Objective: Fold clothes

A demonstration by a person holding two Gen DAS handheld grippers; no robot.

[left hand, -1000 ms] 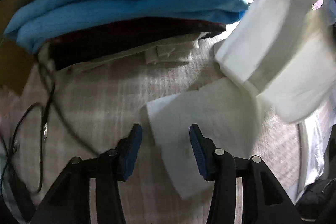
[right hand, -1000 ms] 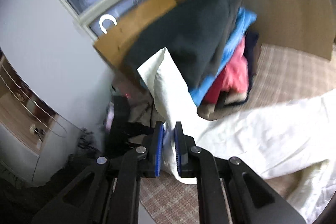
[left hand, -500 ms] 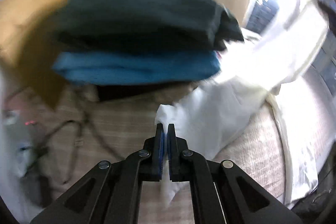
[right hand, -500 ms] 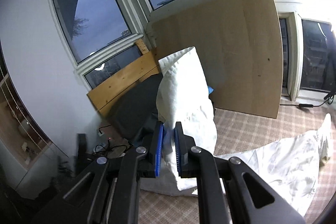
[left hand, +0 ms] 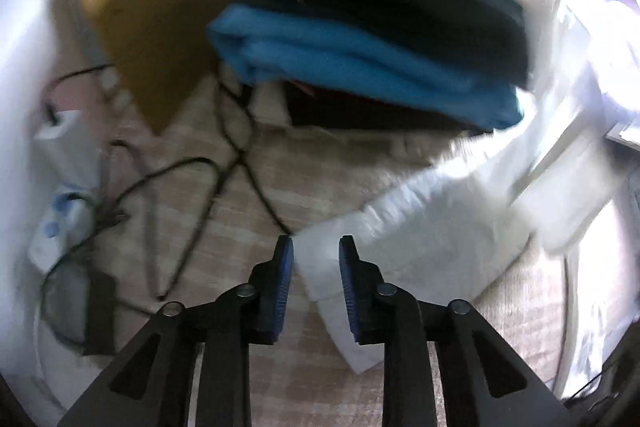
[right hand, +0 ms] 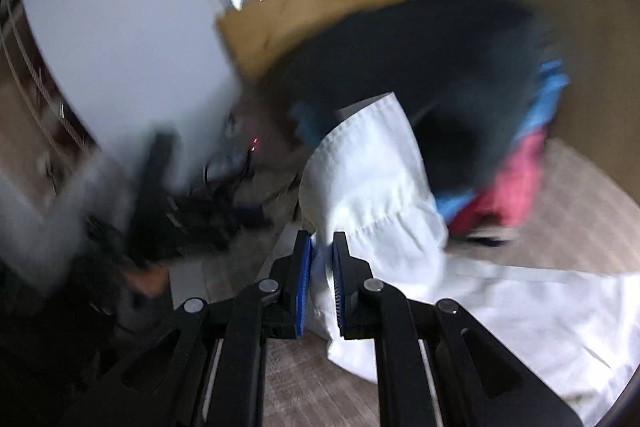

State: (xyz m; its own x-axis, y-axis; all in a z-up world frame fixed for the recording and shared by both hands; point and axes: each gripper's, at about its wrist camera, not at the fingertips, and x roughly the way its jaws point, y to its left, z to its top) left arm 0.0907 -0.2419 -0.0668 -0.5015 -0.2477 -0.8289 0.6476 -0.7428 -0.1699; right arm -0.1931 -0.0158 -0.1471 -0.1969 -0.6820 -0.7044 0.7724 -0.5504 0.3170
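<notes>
White garment (left hand: 420, 247), soft creased cotton with stitched hems, lies partly spread on the checked mat (left hand: 320, 171) beside a stack (left hand: 360, 39) of folded clothes. Left gripper (left hand: 316, 279) tilts down, its jaws opening, a cloth corner loose between them. Right gripper (right hand: 320, 279) tilts down too, its jaws easing apart yet still pinching a raised fold.

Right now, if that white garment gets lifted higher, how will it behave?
Probably floppy: the white garment droops in folds past the right gripper. Likely light, since one pinched edge carries it. It may slip; the jaws are opening.
</notes>
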